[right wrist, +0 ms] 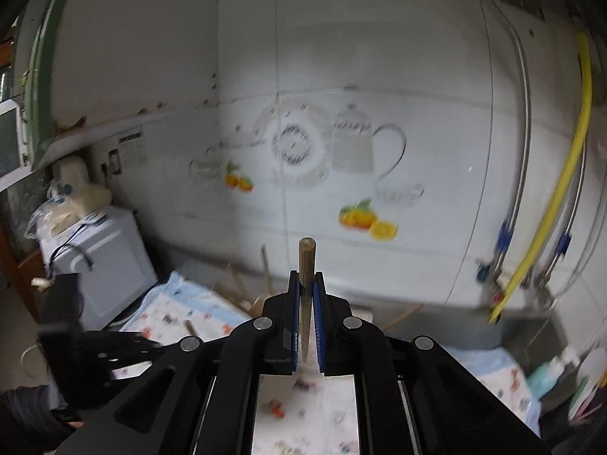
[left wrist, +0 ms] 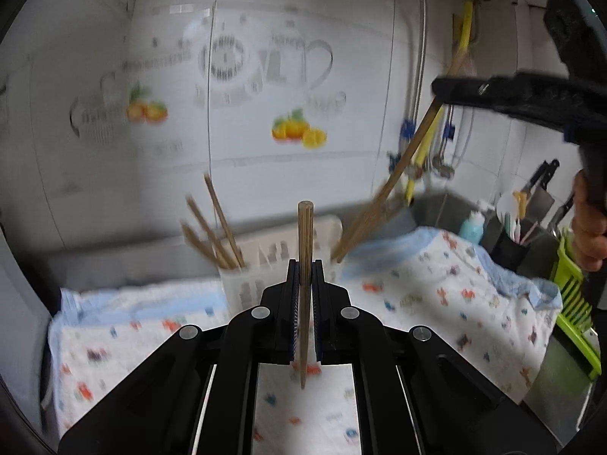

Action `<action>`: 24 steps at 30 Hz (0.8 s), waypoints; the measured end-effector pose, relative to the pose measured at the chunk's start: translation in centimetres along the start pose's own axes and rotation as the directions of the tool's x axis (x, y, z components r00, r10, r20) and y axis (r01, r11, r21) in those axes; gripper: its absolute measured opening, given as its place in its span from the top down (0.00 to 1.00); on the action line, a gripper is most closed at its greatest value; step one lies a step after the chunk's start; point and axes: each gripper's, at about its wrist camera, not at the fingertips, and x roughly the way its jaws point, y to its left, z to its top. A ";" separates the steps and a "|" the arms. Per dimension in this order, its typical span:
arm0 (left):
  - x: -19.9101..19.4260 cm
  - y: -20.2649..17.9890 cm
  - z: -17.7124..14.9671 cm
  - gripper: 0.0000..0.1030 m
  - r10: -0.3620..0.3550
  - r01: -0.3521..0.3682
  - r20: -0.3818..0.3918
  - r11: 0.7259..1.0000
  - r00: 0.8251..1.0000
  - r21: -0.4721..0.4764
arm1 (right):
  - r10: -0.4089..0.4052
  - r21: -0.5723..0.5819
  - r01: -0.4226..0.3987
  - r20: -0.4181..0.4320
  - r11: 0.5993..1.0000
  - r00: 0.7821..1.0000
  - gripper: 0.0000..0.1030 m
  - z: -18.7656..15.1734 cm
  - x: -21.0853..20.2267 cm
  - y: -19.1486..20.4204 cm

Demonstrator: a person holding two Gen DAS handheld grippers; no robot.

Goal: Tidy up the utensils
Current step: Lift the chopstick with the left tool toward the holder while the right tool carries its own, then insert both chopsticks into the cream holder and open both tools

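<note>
My left gripper (left wrist: 303,265) is shut on a wooden chopstick (left wrist: 304,250) that points up and away along the fingers. Past it stands a white slotted utensil holder (left wrist: 265,261) on a patterned towel, with several chopsticks (left wrist: 212,227) leaning in its left slot. My right gripper (right wrist: 306,276) is shut on another chopstick (right wrist: 306,261). In the left wrist view the right gripper (left wrist: 447,89) is high at the right, and its chopstick (left wrist: 387,185) slants down to the holder's right end. The left gripper (right wrist: 125,345) shows low at the left in the right wrist view.
A white towel with coloured prints (left wrist: 436,288) covers the counter. A sink (left wrist: 436,208), a blue bottle (left wrist: 471,225), knives (left wrist: 538,189) and a green rack (left wrist: 573,303) are at the right. A tiled wall (left wrist: 265,94) with pipes (right wrist: 569,174) is behind. A white appliance (right wrist: 110,261) stands at the left.
</note>
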 end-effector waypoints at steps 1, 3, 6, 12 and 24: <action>-0.2 0.1 0.9 0.95 0.000 0.000 0.017 1.000 1.000 0.001 | -0.014 0.001 0.014 0.001 1.000 1.000 0.93 0.5 0.5 -0.3; -0.5 0.2 2.4 0.95 0.011 -0.011 0.052 1.000 0.999 0.008 | -0.036 0.002 0.036 0.000 0.999 0.999 0.93 0.9 1.4 -0.7; -0.7 0.5 4.7 0.95 0.017 -0.016 0.100 1.000 0.995 -0.003 | -0.073 0.000 0.073 -0.011 0.997 0.997 0.93 1.0 3.4 -1.4; -0.2 0.6 8.4 0.95 0.070 -0.076 0.197 0.997 0.978 0.022 | -0.081 0.022 0.082 -0.061 0.996 0.995 0.94 -0.4 7.7 -2.7; 5.5 2.6 9.7 0.95 0.162 -0.165 0.196 0.986 0.967 0.000 | -0.059 0.045 0.061 -0.054 0.997 0.997 0.94 -1.5 10.2 -3.9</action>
